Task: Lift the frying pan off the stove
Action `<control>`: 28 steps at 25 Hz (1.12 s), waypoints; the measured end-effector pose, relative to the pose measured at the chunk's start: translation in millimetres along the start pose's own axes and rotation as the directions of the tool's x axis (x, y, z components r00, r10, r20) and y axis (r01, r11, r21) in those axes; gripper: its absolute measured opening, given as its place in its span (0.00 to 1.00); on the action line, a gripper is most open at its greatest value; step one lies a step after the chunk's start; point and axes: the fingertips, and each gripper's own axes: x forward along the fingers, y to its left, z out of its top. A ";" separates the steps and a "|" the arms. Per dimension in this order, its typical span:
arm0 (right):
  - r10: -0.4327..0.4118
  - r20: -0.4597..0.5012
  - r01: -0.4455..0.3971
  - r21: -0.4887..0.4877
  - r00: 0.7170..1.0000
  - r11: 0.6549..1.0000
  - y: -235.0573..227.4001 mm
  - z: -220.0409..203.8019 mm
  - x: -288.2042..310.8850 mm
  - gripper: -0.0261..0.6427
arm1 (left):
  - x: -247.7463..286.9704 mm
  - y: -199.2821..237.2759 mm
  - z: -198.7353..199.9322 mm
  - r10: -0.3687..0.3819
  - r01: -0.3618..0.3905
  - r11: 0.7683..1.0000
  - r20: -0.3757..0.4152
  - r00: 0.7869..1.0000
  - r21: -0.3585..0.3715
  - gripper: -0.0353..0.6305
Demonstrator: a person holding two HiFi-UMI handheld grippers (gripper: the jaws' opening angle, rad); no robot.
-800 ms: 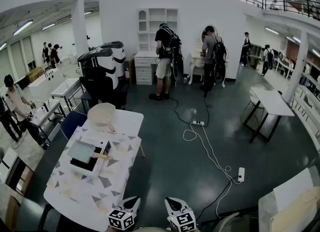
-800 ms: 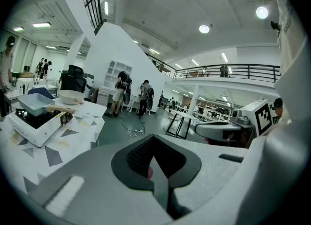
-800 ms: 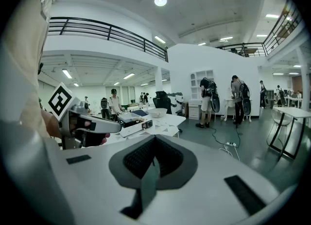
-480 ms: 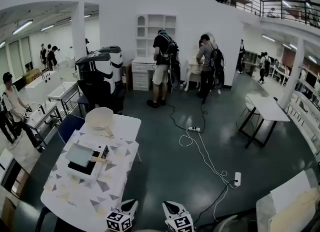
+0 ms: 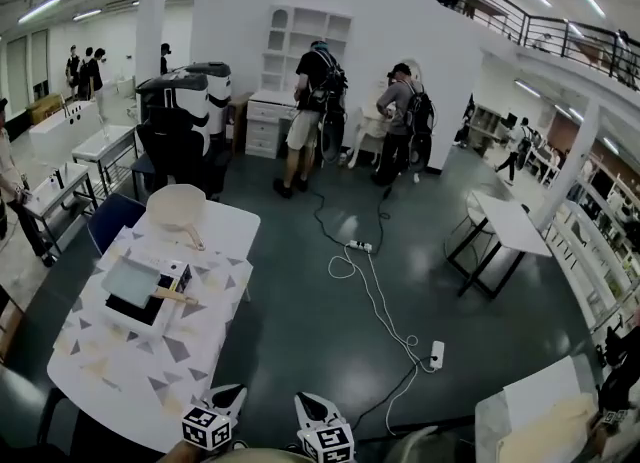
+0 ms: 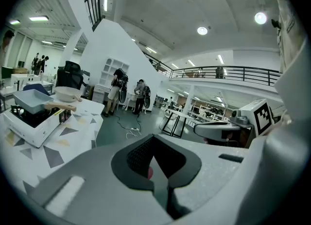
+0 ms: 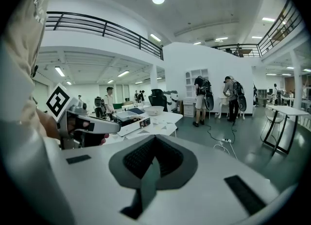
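The frying pan (image 5: pixel 131 279) is square and pale blue with a wooden handle (image 5: pixel 178 296). It rests on a white portable stove (image 5: pixel 118 319) on the patterned table (image 5: pixel 150 371) at the left of the head view. In the left gripper view the pan (image 6: pixel 30 100) sits on the stove (image 6: pixel 26 124) far ahead to the left. My left gripper (image 5: pixel 226 394) and right gripper (image 5: pixel 308 405) hang low at the table's near end, well short of the pan. Both the left gripper (image 6: pixel 156 170) and the right gripper (image 7: pixel 149 173) are shut on nothing.
A round beige bowl (image 5: pixel 176 206) stands beyond the stove at the table's far end. A power strip and cable (image 5: pixel 365 281) trail across the dark floor to the right. Two people (image 5: pixel 305 116) stand at a white cabinet. A small white table (image 5: pixel 505 226) stands at the right.
The head view has swung right and tilted, so the table, the stove and both grippers now sit further left in the picture. The pan still rests on the stove.
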 end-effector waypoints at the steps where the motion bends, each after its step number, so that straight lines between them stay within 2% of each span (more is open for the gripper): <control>1: 0.006 -0.004 -0.006 0.002 1.000 1.000 4.4 -3.1 3.6 0.03 | -2.1 3.7 -2.9 0.001 -0.001 1.000 -0.008 1.000 -0.005 0.04; 6: 0.023 -0.004 -0.023 0.016 1.000 1.000 21.6 -8.9 22.1 0.03 | -10.1 18.5 -17.0 -0.002 0.001 1.000 -0.041 0.999 -0.020 0.04; 14: 0.043 -0.042 -0.042 0.022 0.998 0.999 2.1 -9.7 46.2 0.03 | 10.6 34.9 -13.0 0.020 -0.023 0.998 -0.048 0.999 -0.062 0.04; 20: 0.106 -0.053 -0.103 0.051 0.993 0.993 -36.4 -13.3 88.5 0.03 | 50.3 60.5 9.2 0.106 -0.108 0.993 -0.037 0.994 -0.050 0.04; 24: 0.141 -0.020 -0.141 -0.024 0.990 0.990 -82.4 17.5 124.6 0.03 | 90.0 72.6 38.5 0.163 -0.163 0.985 -0.018 0.987 -0.046 0.04; 28: 0.223 -0.010 -0.223 -0.064 0.975 0.973 -113.1 40.6 160.2 0.03 | 125.0 85.6 68.8 0.216 -0.215 0.975 0.005 0.976 -0.055 0.04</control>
